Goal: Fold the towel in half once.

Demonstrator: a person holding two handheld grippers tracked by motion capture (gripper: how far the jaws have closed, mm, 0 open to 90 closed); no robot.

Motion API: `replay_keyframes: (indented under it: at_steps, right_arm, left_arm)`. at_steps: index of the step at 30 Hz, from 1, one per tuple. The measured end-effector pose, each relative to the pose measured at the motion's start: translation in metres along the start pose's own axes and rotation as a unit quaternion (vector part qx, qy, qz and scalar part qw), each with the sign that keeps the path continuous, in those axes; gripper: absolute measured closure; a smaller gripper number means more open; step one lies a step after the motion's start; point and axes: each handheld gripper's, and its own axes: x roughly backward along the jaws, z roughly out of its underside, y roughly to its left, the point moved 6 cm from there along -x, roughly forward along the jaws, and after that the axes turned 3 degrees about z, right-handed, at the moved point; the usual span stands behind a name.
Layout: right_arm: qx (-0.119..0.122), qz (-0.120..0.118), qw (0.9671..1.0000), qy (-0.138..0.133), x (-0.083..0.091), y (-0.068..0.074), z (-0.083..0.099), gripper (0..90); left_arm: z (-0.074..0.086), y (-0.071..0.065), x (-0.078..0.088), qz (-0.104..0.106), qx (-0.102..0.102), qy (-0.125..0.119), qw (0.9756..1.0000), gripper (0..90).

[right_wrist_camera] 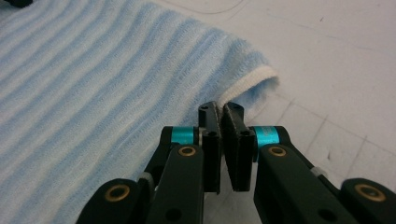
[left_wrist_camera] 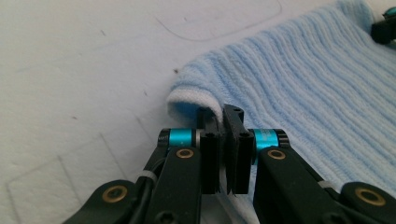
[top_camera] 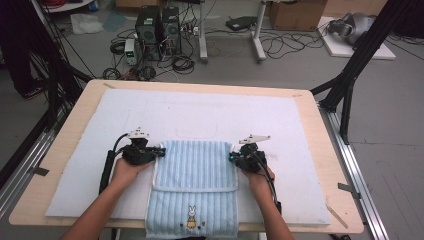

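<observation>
A light blue ribbed towel (top_camera: pixel 195 175) with white trim lies folded on the white mat (top_camera: pixel 210 112), and its near end, with a small rabbit picture, hangs over the table's front edge. My left gripper (top_camera: pixel 161 151) is at the towel's far left corner. In the left gripper view its jaws (left_wrist_camera: pixel 223 114) are pinched on the white-trimmed edge of the towel (left_wrist_camera: pixel 303 84). My right gripper (top_camera: pixel 233 157) is at the far right corner. In the right gripper view it (right_wrist_camera: pixel 220 112) is shut on the towel's (right_wrist_camera: pixel 93 93) trimmed edge.
The mat covers most of a wooden table (top_camera: pixel 332 165). There is bare mat beyond and beside the towel. Black stand legs (top_camera: pixel 345 85) rise at the right and left of the table. Computer towers (top_camera: pixel 157 25) and cables sit on the floor behind.
</observation>
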Motion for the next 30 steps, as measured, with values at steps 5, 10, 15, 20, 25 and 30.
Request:
replay_keyframes:
  at_steps: [5, 10, 15, 20, 25, 30]
  right_arm:
    - [-0.017, 0.003, 0.9998, -0.012, -0.003, -0.007, -0.008, 86.0]
    - [-0.019, 0.014, 0.9995, -0.020, -0.011, -0.012, -0.021, 86.0]
    - [-0.024, 0.035, 0.9984, -0.038, -0.018, -0.024, -0.036, 85.9]
    - [-0.035, 0.047, 0.9969, -0.052, -0.026, -0.036, -0.051, 85.9]
    - [-0.038, 0.058, 0.9960, -0.055, -0.034, -0.043, -0.061, 85.8]
    - [-0.045, 0.067, 0.9953, -0.053, -0.043, -0.047, -0.059, 85.7]
  left_arm:
    - [-0.004, 0.010, -0.004, 0.003, 0.035, -0.010, 0.9994, 85.4]
    - [-0.022, 0.018, -0.007, -0.012, 0.023, -0.017, 0.9995, 85.3]
    - [-0.039, 0.027, -0.019, -0.020, 0.016, -0.025, 0.9994, 85.2]
    - [-0.051, 0.035, -0.026, -0.029, 0.000, -0.062, 0.9977, 85.1]
    - [-0.052, 0.043, -0.033, -0.034, 0.004, -0.062, 0.9975, 84.9]
    - [-0.055, 0.047, -0.039, -0.030, 0.009, -0.064, 0.9974, 84.7]
